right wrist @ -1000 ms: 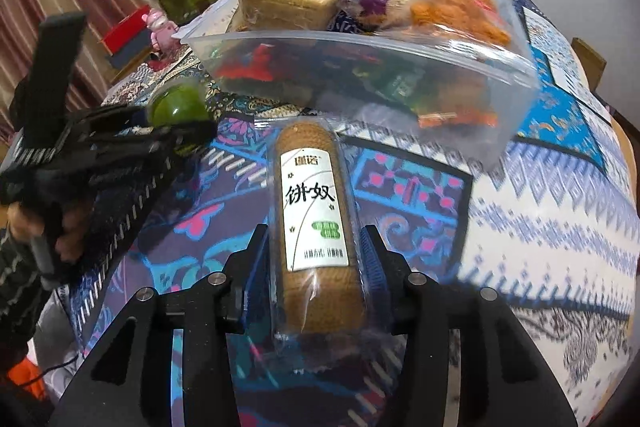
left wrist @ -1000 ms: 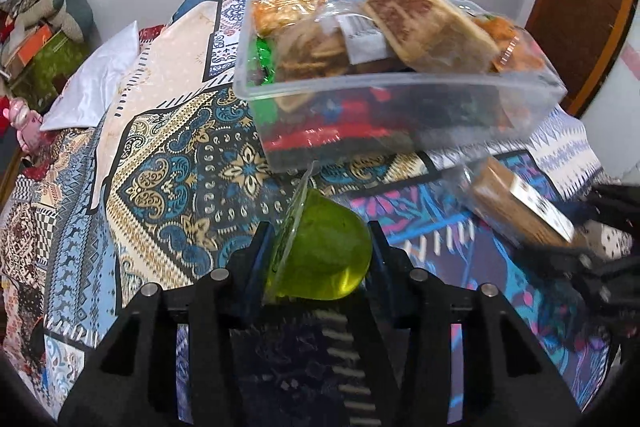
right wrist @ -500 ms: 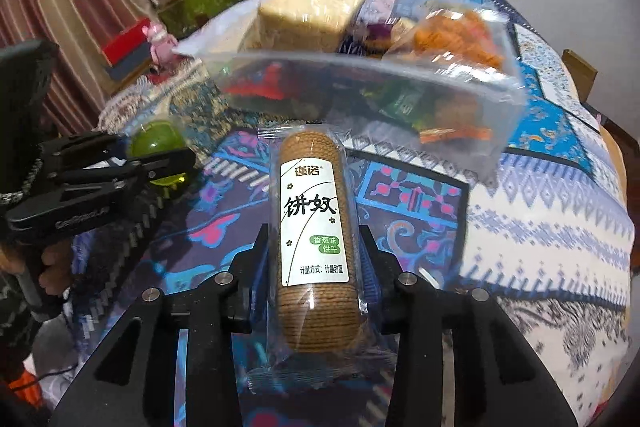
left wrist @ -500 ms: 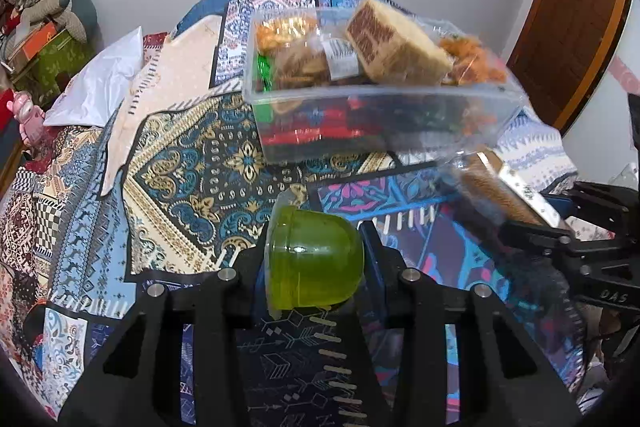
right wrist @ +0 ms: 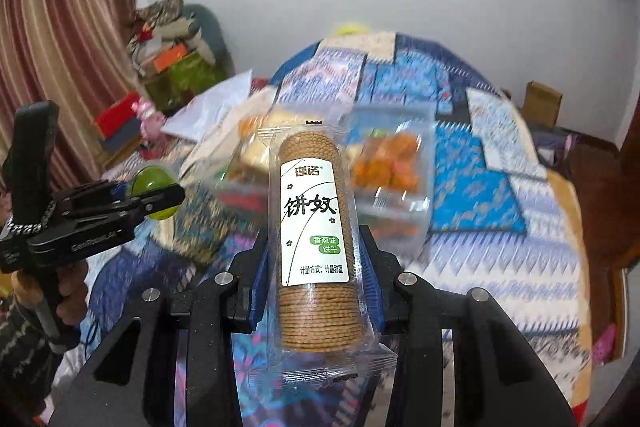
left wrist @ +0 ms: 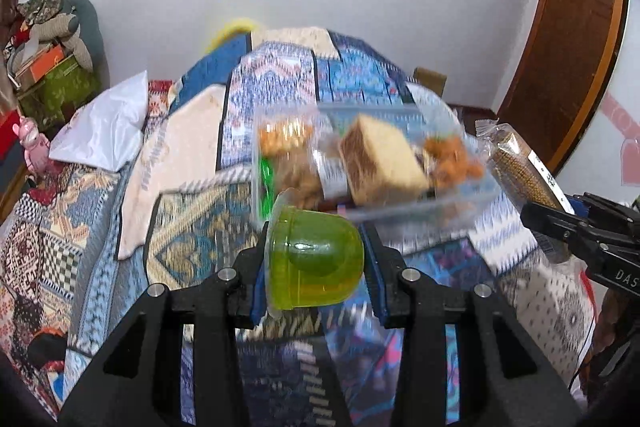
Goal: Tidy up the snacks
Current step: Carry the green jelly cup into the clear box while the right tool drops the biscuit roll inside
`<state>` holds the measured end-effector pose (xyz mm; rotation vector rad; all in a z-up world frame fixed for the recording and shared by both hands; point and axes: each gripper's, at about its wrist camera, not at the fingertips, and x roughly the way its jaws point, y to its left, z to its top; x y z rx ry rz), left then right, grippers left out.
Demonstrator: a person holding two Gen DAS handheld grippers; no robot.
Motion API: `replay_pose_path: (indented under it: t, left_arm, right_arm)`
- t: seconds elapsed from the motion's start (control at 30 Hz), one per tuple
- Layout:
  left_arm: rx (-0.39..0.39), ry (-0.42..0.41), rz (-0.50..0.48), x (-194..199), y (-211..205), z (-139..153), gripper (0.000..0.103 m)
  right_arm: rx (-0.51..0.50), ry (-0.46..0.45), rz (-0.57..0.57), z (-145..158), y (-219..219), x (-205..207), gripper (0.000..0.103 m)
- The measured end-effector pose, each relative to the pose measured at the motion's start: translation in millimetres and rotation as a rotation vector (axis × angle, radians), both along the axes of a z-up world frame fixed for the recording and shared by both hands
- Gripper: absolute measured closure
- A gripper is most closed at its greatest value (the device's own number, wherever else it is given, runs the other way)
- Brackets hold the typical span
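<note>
My left gripper (left wrist: 316, 259) is shut on a green jelly cup (left wrist: 314, 261) and holds it above the bed. It also shows at the left of the right wrist view (right wrist: 154, 197). My right gripper (right wrist: 314, 263) is shut on a clear-wrapped roll of round biscuits (right wrist: 312, 243) with a white label. That roll shows at the right of the left wrist view (left wrist: 524, 173). Beyond both grippers a clear plastic box (left wrist: 460, 205) lies on the bed, holding a wrapped cake slice (left wrist: 380, 163), orange snacks (right wrist: 386, 163) and other packets.
A patterned quilt (left wrist: 192, 227) covers the bed. A white pillow (left wrist: 104, 123) lies at its left, with boxes and stuffed toys (left wrist: 44, 67) beyond. A wooden door (left wrist: 572, 39) stands at right, a striped curtain (right wrist: 60, 47) at left.
Both grippers have risen and pulled back from the box with their snacks still held. The box now looks smaller and farther away. The background is motion-blurred.
</note>
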<state>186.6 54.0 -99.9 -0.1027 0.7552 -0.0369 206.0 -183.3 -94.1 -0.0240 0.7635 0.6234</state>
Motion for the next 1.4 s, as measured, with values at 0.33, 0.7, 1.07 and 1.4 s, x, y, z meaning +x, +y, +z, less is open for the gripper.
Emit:
replay_pose_path:
  t: [0.33, 0.7, 1.07, 1.4]
  left_arm:
    - [0.007, 0.012, 0.042, 64.2, 14.0, -7.1, 0.063]
    - [-0.026, 0.024, 0.056, 84.0, 19.8, -36.7, 0.063]
    - [-0.019, 0.073, 0.025, 83.0, 15.3, -46.6, 0.058]
    - [-0.027, -0.034, 0.037, 44.5, 13.9, 5.0, 0.058]
  right_arm:
    - [0.026, -0.033, -0.063, 5.7, 17.0, 49.3, 0.067]
    - [-0.018, 0.015, -0.062, -19.8, 50.5, 84.6, 0.066]
    - [-0.016, 0.032, -0.067, -15.0, 50.3, 81.6, 0.059]
    - [0.013, -0.012, -0.053, 12.6, 31.2, 56.1, 0.059]
